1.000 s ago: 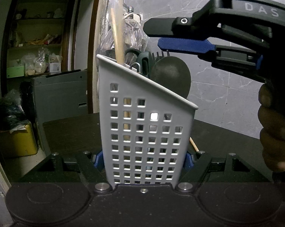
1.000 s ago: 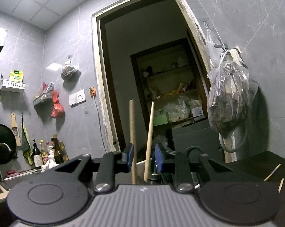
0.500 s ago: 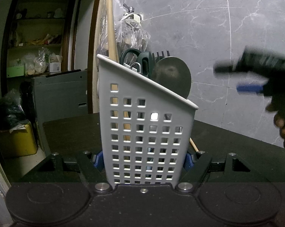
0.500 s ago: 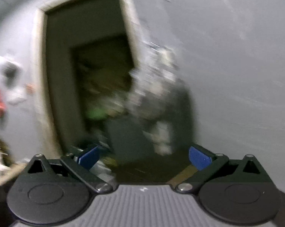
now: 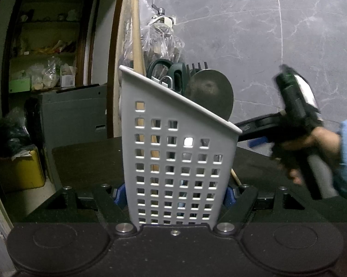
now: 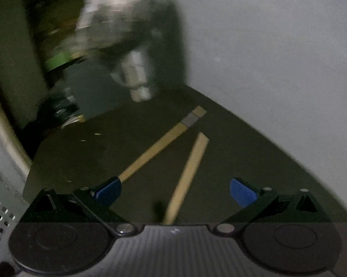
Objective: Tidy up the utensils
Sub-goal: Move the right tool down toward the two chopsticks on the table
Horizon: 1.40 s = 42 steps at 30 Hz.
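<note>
Right tongs (image 6: pixel 174 192) swung down, now agape over chopsticks (image 6: pixel 187 177); left tongs (image 5: pixel 174 195) clamp caddy (image 5: pixel 173 152).

Grey marble-look tile wall (image 5: pixel 254 37), pale veins and thin seams. Dark countertop (image 5: pixel 85 161) meets it. Open doorway (image 5: pixel 58 69) on the left: dim back room, wooden shelves (image 5: pixel 42 53) cluttered with bags and boxes, grey cabinet (image 5: pixel 74 113) below. Yellow container (image 5: pixel 21 173) on floor. Plastic bag (image 5: pixel 159 41) hangs from wall hook.

Grey perforated utensil caddy (image 5: pixel 178 161) upright, w/ utensils; 2 wooden chopsticks (image 6: pixel 187 180) flat on table.
</note>
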Available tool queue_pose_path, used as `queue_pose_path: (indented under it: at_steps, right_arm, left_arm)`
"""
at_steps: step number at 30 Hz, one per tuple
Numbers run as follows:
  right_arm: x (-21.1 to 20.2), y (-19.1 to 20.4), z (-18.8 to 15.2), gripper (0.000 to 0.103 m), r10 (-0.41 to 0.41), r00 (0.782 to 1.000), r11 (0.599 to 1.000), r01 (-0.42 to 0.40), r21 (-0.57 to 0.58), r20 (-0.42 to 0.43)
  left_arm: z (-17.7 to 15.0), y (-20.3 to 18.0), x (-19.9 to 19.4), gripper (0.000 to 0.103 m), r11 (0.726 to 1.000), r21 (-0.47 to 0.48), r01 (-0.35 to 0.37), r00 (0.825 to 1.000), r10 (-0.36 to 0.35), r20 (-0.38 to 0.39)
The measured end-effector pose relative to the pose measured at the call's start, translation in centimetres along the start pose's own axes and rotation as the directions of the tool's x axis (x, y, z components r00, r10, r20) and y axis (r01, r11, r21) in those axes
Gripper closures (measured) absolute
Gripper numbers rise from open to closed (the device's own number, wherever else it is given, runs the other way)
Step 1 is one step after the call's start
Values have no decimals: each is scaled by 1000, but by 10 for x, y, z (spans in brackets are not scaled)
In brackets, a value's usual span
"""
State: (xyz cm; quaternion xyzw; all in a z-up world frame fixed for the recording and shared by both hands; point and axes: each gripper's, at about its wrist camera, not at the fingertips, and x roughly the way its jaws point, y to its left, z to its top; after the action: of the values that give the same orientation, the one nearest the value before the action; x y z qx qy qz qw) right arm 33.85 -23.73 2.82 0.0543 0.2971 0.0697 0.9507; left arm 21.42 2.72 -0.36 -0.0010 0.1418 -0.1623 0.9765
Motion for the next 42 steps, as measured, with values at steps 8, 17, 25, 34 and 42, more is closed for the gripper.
queue_pose_path:
  at_steps: [8, 17, 25, 34, 42]
  right_arm:
    - [25, 54, -16, 4, 9, 997, 960, 14, -281, 81]
    - [-1, 38, -27, 3, 15, 998, 990, -5, -141, 68]
    - [-166, 11, -40, 0, 20, 968, 1000, -21, 2, 252]
    - [-335, 48, -24, 0, 6, 960, 997, -27, 69, 281]
    - [-386, 97, 64, 0, 64, 939, 995, -87, 53, 337]
  left_arm:
    - [-5, -1, -2, 26, 1000, -3, -3, 1000, 3, 11]
    - [-5, 3, -4, 26, 1000, 4, 5, 1000, -5, 11]
    - [-5, 6, -4, 26, 1000, 15, 23, 1000, -24, 11]
    - [-1, 11, 1, 25, 997, 35, 65, 998, -65, -8]
    - [3, 13, 3, 25, 997, 37, 71, 997, -71, -20]
